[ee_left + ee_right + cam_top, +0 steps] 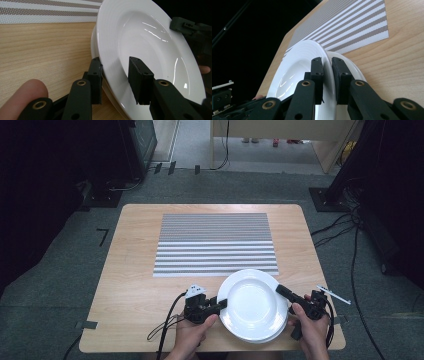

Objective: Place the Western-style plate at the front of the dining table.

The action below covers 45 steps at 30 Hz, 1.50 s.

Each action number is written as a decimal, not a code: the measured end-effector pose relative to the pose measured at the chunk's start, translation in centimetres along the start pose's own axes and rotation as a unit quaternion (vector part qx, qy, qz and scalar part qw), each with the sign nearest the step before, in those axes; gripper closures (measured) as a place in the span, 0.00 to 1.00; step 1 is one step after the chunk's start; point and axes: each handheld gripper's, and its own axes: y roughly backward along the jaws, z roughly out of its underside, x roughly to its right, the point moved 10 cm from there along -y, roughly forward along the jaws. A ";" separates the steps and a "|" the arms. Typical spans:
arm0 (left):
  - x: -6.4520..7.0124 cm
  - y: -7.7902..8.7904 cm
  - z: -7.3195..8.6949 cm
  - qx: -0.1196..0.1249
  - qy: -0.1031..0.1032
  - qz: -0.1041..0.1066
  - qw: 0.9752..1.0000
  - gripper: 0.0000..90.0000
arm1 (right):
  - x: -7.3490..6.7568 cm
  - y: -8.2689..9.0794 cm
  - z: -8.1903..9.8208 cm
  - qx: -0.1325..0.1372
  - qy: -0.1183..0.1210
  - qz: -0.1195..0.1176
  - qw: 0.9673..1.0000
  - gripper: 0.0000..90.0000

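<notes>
A white plate (248, 302) sits near the front edge of the worktop (135, 270), right of the middle, with its far rim just overlapping the near edge of the striped mat (215, 242). In both gripper views a second white rim shows just beneath it, so it appears to be the top one of a stack (352, 65).

The two claws face each other across the plate. The left claw (115, 75) is at the plate's left rim, its jaws apart with one above the rim and one below it; a gap shows on the upper side, so it straddles the rim without yet pinching it. The right claw (327, 72) is at the plate's right rim, its jaws drawn close on that rim from either side, seemingly clamped on it.

What the next move likely turns on is that the plate lies between the claws, each pointing inward toward its centre. The plate is round, with no long axis, and neither hand is clearer nearer. With the mat straight beyond the plate, a two-handed lift would probably carry it away from the front edge, once the left claw closes.
</notes>
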 end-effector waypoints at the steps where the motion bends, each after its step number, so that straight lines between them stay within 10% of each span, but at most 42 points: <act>1: -0.1 0.1 -0.1 0.002 0.001 -0.001 1.000 0.74 | -0.2 0.0 0.0 0.003 0.004 0.003 1.000 0.90; 27: -2.2 2.6 -3.2 0.023 0.013 0.018 0.999 0.78 | -4.5 -1.0 -0.3 0.040 0.008 -0.045 0.998 0.93; 45: -4.6 5.1 -8.2 0.055 0.013 -0.015 0.998 0.80 | -7.9 -5.0 -2.9 0.024 0.038 -0.060 0.997 0.92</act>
